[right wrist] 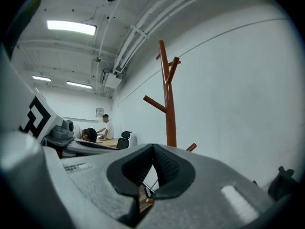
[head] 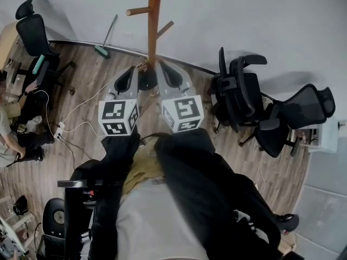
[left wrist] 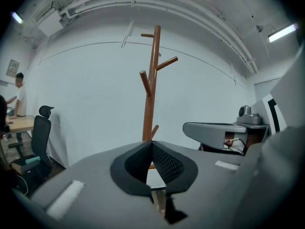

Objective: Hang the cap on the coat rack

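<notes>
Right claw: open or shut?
Shut: the right claw has its tips touching in the right gripper view, with nothing between them.

An office workspace is indicated: black mesh office chairs (head: pixel 241 93) are grouped on a wood-plank floor (head: pixel 92 85), a desk (left wrist: pixel 21 123) is occupied by a person (left wrist: pixel 19 93), cables (head: pixel 73 118) are trailed about, a coat rack (left wrist: pixel 151 80) is set by a white wall (left wrist: pixel 86 89), and strip lights (right wrist: pixel 71 26) are mounted overhead.
</notes>
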The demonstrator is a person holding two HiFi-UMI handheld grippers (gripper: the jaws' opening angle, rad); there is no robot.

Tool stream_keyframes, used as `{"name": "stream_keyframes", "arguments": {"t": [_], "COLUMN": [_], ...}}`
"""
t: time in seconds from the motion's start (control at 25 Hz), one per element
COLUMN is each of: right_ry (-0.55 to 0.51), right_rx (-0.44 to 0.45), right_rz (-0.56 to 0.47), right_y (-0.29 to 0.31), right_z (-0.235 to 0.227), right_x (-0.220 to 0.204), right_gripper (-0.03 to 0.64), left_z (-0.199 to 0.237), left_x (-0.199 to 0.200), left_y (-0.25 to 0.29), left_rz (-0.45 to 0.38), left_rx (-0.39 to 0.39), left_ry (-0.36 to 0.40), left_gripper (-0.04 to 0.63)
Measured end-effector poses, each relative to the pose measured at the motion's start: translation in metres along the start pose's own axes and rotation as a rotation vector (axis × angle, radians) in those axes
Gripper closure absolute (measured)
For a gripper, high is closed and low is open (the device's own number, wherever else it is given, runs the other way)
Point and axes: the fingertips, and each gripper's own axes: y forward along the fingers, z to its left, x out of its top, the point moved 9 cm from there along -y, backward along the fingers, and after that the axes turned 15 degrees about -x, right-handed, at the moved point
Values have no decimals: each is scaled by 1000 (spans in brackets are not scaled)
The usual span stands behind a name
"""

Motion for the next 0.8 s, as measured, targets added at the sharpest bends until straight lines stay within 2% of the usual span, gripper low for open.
{"name": "stream_keyframes", "arguments": {"t": [0.8], "right_ry": [0], "right_rx": [-2], "right_rz": [20], "right_y": [2], "right_z": [-3], "right_x": [-4], "right_gripper": [618], "left_z": [2], "left_x": [-7], "left_y": [2], "left_rz": [23], "left_rx": [-2], "left_ry": [-22], "left_gripper": [597]}}
